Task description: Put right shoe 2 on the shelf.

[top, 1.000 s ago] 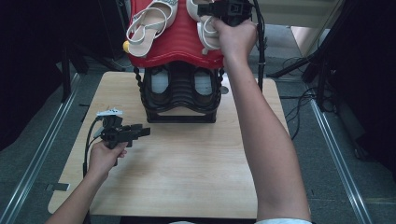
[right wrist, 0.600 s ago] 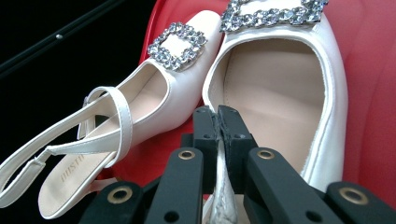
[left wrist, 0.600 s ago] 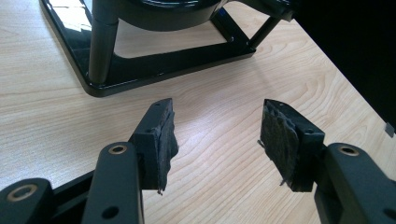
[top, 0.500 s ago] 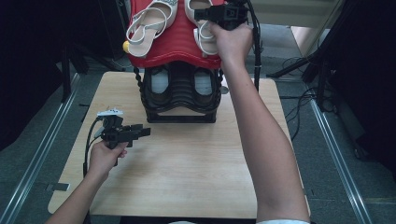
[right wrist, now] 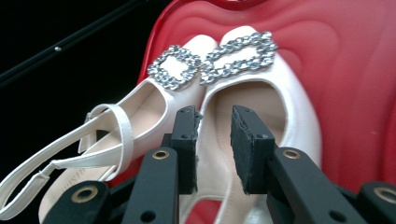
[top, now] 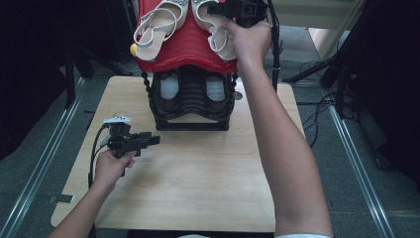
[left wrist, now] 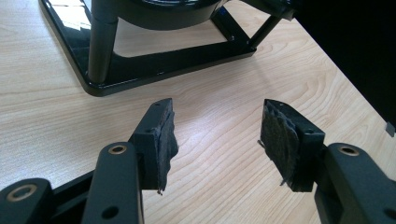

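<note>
Two white slingback shoes with rhinestone buckles lie on the red top shelf (top: 185, 52) of a shoe rack. In the right gripper view, the left shoe (right wrist: 135, 126) and right shoe (right wrist: 268, 93) sit side by side. My right gripper (right wrist: 212, 140) hovers over the right shoe (top: 218, 37). Its jaws have just been opening, and the shoe's inner edge lies in the gap with the pads off it. In the high view, the right gripper (top: 212, 9) is at the shelf's far end. My left gripper (top: 154, 140) rests low over the table, open and empty (left wrist: 217, 135).
The black lower rack (top: 190, 99) stands at the far middle of the wooden table (top: 198, 183) and holds another pair of shoes. Its base (left wrist: 154, 70) lies just ahead of the left jaws. A yellow ball (top: 132, 48) hangs at the red shelf's left. Metal rails flank the table.
The right hand has barely shifted over the right shoe. The left hand and its gripper have stayed where they were.
</note>
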`<state>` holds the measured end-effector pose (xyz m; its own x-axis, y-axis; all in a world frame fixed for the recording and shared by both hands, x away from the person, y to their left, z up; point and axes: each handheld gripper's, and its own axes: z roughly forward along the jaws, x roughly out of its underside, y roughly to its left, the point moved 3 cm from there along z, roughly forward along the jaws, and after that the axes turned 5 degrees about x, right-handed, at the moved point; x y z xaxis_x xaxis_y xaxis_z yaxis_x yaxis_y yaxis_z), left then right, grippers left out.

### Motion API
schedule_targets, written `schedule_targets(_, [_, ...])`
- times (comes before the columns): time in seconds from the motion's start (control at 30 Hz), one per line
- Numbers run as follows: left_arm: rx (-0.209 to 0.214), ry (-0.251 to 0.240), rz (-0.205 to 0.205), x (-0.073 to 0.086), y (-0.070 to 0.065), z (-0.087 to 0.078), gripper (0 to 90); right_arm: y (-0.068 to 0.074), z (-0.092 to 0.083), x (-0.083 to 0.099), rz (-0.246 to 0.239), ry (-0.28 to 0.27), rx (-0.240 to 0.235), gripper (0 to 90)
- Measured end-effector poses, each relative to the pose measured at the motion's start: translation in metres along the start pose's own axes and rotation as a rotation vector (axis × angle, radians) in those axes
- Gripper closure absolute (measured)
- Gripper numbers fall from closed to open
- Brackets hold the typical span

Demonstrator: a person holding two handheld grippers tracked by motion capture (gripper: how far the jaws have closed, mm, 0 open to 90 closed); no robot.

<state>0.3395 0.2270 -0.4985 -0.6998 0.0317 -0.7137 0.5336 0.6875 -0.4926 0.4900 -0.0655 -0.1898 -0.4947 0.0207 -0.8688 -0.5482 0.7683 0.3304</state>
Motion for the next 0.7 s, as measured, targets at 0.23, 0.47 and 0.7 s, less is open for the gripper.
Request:
schedule_targets(0.23, [-0.003,0.0,0.0,0.0,0.0,0.001,45.1,-0.008,-0.006,-0.001,0.003,0.0,-0.001,67.7])
schedule_targets(0.47, [-0.006,-0.003,-0.004,0.0,0.001,0.001,45.0,-0.013,-0.011,-0.002,-0.002,-0.009,0.009,63.0])
schedule_targets(0.7, [-0.006,-0.001,-0.003,0.0,0.0,0.001,45.0,-0.025,-0.019,0.0,0.007,-0.023,0.013,55.8])
